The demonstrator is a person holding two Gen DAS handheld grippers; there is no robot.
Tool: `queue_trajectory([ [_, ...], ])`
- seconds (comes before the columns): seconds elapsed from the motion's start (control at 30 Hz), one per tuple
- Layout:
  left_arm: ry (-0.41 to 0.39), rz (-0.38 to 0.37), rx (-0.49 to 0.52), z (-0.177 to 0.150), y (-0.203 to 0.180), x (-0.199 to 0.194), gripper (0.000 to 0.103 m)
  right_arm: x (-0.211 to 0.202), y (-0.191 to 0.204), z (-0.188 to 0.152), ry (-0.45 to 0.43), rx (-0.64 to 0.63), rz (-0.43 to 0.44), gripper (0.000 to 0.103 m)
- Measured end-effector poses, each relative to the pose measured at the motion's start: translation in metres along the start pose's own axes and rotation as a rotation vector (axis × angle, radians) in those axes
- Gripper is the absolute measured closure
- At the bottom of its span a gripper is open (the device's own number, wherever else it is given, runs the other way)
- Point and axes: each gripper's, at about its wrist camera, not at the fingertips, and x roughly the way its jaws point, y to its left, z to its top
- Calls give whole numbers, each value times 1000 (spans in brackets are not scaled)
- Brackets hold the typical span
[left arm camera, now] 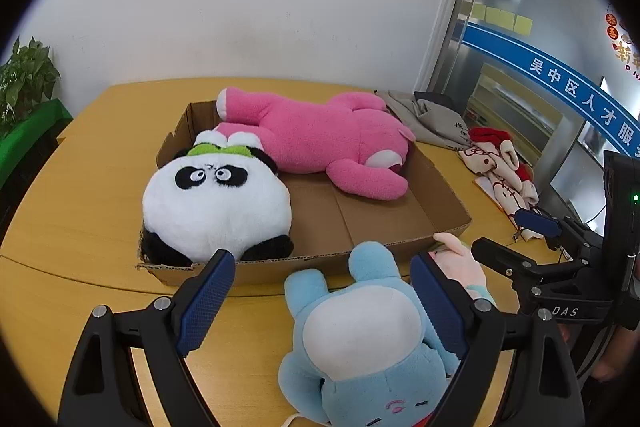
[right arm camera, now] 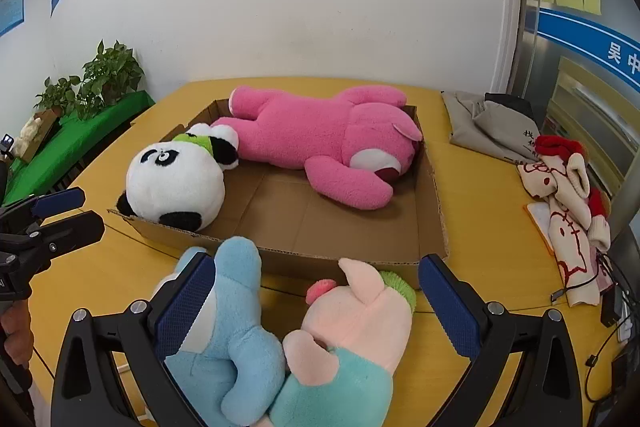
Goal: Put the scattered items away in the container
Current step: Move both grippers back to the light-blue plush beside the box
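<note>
The cardboard box (right arm camera: 432, 187) sits on the yellow table (right arm camera: 488, 219). Inside it lie a panda (right arm camera: 176, 183) and a big pink bear (right arm camera: 320, 143). Just in front of the box lie a blue bunny (left arm camera: 360, 331) and a pink piggy (right arm camera: 360, 323). The left gripper (left arm camera: 322, 303) is wide open around the bunny. The right gripper (right arm camera: 316, 303) is wide open around both toys.

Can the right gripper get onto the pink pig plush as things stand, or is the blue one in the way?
Probably yes. The right gripper is open with the pink pig plush between its fingers. The blue plush leans against the pig and the left finger, so it may get pinched too.
</note>
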Motion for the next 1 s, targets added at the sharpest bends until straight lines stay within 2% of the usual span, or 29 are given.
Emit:
queue_trajectory([
  [0.73, 40, -29, -41, -9, 12, 9, 13, 3, 6, -9, 17, -33, 35, 0],
  [0.8, 48, -39, -51, -10, 15, 10, 13, 2, 8, -13, 17, -44, 57, 0],
  [1.0, 88, -74, -112, -16, 31, 17, 13, 1, 32, -35, 56, -147, 226, 0],
])
